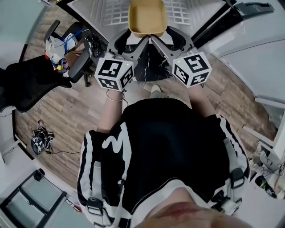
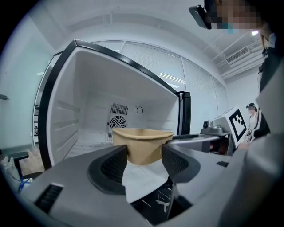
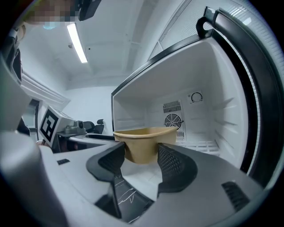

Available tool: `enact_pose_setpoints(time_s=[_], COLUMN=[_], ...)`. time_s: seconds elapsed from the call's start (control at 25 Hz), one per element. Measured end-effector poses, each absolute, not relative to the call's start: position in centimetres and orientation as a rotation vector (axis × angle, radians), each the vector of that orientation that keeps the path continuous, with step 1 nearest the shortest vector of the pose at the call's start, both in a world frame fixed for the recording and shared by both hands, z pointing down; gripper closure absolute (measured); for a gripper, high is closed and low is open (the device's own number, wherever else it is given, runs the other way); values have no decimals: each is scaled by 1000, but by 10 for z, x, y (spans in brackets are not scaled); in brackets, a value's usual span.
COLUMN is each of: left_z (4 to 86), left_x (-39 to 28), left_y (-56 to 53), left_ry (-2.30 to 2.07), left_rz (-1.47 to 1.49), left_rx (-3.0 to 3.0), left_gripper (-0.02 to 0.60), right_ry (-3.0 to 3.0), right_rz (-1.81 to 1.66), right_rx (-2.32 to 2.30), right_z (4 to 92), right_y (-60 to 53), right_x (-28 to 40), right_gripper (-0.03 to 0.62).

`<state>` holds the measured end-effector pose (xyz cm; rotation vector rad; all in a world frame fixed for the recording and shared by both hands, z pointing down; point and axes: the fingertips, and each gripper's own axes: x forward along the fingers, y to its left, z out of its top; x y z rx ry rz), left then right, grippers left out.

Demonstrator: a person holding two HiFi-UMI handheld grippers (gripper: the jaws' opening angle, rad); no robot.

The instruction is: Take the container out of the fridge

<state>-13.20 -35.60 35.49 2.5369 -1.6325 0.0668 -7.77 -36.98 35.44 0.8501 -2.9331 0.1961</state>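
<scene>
A tan, open-topped container (image 1: 148, 18) hangs in front of the open fridge (image 1: 113, 13), and both grippers hold it from the near side. My left gripper (image 1: 141, 41) is shut on its lower left corner. My right gripper (image 1: 156, 41) is shut on its lower right corner. In the left gripper view the container (image 2: 142, 144) sits between the left gripper's (image 2: 144, 156) dark ribbed pads (image 2: 116, 165), with the empty white fridge interior (image 2: 88, 115) behind it. The right gripper view shows the container (image 3: 144, 142) wedged in the right gripper (image 3: 141, 156). What is inside the container is hidden.
A fan vent (image 2: 118, 120) is in the fridge's back wall, above a wire shelf (image 3: 202, 145). A black office chair (image 1: 31, 82) and a pile of cables (image 1: 60, 49) stand at the left on the wood floor. More cables (image 1: 41, 137) lie lower left. White counters (image 1: 262, 49) are at the right.
</scene>
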Motion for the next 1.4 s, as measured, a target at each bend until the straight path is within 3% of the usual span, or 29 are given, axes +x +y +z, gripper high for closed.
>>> enact_pose_setpoints(time_s=[1.4], left_z=[342], left_x=[-126], left_y=[-241], left_ry=[-1604], left_rz=[22], left_rx=[2613], left_gripper=[333], right_ry=[-2960], right_rz=[184], right_rx=[935], right_z=[343], right_y=[-253], right_x=[-70], right_gripper=[355])
